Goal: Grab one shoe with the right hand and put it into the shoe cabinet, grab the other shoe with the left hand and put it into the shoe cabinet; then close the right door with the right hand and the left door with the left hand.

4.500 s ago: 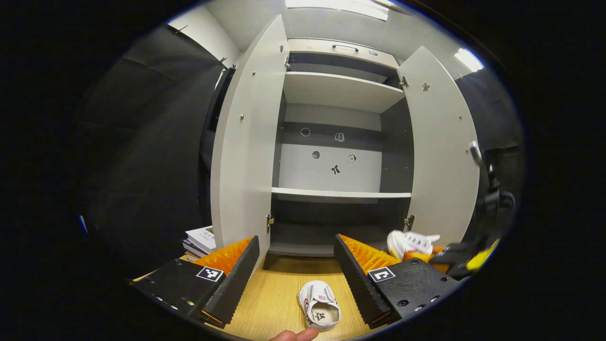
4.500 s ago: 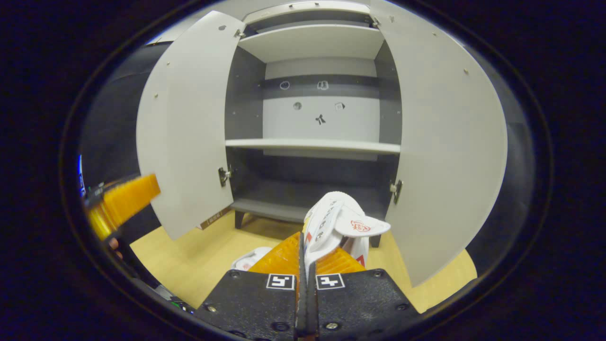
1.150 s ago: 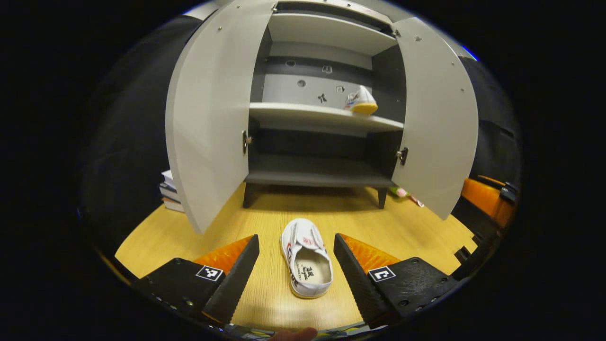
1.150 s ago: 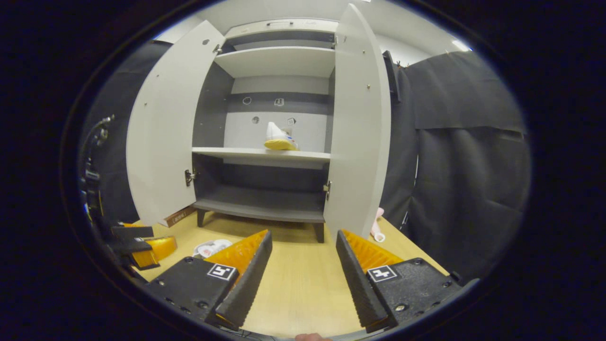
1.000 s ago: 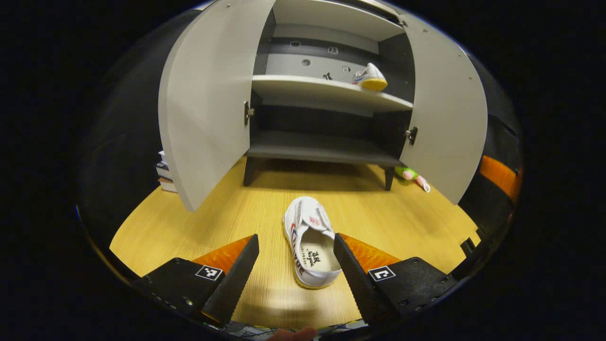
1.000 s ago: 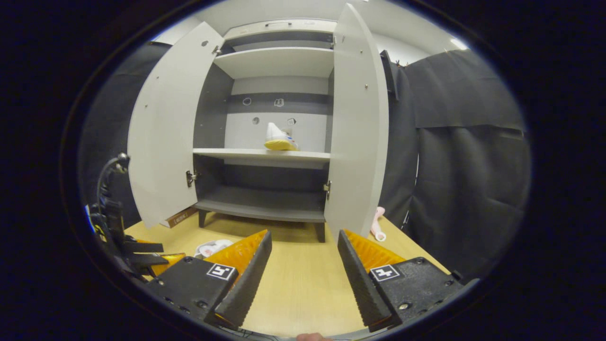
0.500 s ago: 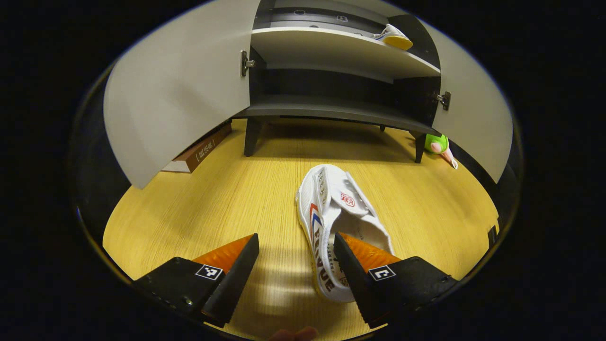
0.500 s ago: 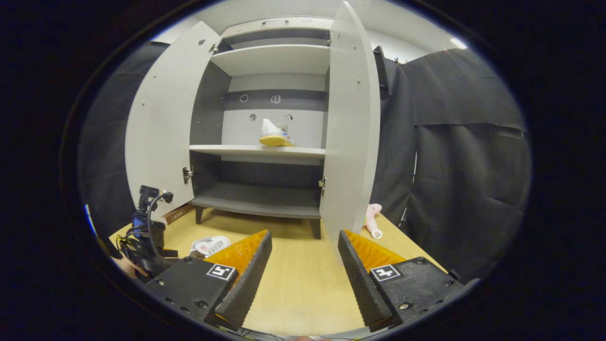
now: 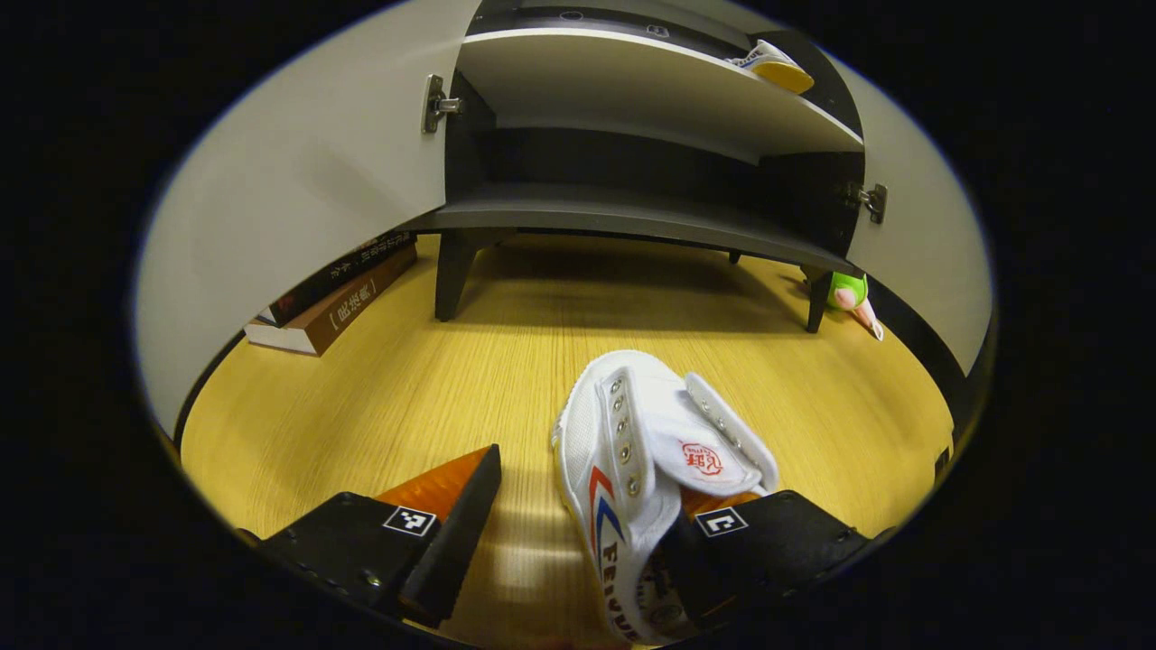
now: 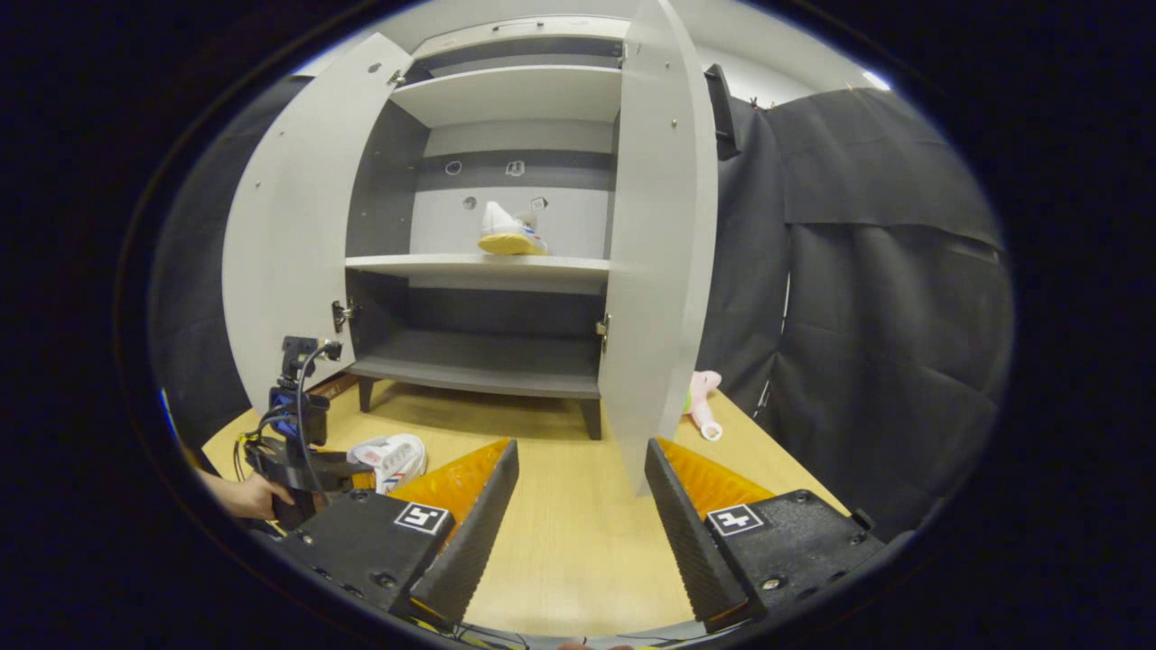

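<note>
**Risk points: pick-up of the second shoe**

The left gripper [image 9: 578, 519] is low over the light wooden desk [image 9: 361, 397], in front of the grey two-door shoe cabinet [image 10: 506, 271]. Its fingers are spread. One finger appears to sit inside the opening of the white canvas shoe with red and blue side stripes [image 9: 650, 451]; the other stands clear of the shoe's outer wall, with bare desk between them. The shoe lies on the desk in front of the cabinet, toe toward it. No grip is made yet.

The matching white shoe with a yellow sole [image 10: 508, 230] rests on the cabinet's middle shelf, toward the right-hand side. The right gripper [image 10: 578, 524] is held off the desk in front of the cabinet, fingers spread and holding nothing.

Likely faults from this position:

- Thin grip. Closing here would pinch only one soft canvas side wall. The wall may fold, and the shoe may hang tilted or slip out during the lift.
- Door strike. Both cabinet doors stand open and project forward. A swinging shoe or the gripper body may catch the left door [image 9: 298, 181] on the way in.
- Shelf edge contact. A drooping shoe may catch the shelf's front edge and drop in front of the cabinet.
- Crowding. Placing too near the shelved shoe may knock it.
</note>
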`<action>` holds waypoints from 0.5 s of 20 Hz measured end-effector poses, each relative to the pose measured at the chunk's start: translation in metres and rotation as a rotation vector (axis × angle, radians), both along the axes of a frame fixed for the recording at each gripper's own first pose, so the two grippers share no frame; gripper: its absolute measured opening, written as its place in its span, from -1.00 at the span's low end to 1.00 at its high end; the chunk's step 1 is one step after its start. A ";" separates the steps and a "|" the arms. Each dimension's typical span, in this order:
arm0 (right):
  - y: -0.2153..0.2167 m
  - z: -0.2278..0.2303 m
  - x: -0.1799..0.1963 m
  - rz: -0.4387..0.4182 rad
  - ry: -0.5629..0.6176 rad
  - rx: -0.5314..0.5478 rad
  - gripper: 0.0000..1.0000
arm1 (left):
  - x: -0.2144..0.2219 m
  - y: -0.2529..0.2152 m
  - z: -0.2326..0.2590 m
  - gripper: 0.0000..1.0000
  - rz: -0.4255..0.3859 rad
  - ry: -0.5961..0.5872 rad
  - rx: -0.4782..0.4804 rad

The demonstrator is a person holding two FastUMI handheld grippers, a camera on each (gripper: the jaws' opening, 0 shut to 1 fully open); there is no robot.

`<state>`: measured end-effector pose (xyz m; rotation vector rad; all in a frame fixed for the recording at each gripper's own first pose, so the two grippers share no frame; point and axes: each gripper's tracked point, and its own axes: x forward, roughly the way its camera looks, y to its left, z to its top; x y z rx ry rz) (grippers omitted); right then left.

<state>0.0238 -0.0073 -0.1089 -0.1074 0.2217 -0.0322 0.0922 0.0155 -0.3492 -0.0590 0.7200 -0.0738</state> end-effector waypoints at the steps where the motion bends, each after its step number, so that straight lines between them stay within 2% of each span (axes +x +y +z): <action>1: 0.000 -0.001 0.000 0.000 0.002 -0.005 0.79 | 0.001 -0.002 0.000 0.86 0.002 -0.004 -0.008; 2: 0.000 -0.002 0.001 0.001 0.005 -0.010 0.79 | 0.002 -0.004 0.001 0.55 0.001 -0.010 -0.021; 3: -0.001 -0.002 0.002 0.003 0.007 -0.013 0.79 | 0.003 -0.006 0.003 0.38 0.008 -0.019 -0.028; 4: 0.000 -0.002 0.003 0.005 0.008 -0.014 0.79 | 0.008 0.002 0.002 0.17 0.048 -0.032 0.008; 5: 0.001 -0.002 0.004 0.007 0.009 -0.015 0.79 | 0.005 0.005 0.004 -0.53 0.060 -0.026 0.015; 6: 0.002 -0.003 0.005 0.009 0.011 -0.018 0.79 | 0.006 0.005 0.007 -1.00 0.062 -0.033 0.009; 7: 0.003 -0.004 0.005 0.013 0.013 -0.020 0.79 | -0.001 0.003 0.009 -0.93 0.063 -0.021 -0.005; 10: 0.008 -0.003 0.007 0.032 0.013 -0.025 0.79 | -0.014 0.000 0.058 -0.98 0.084 -0.089 -0.041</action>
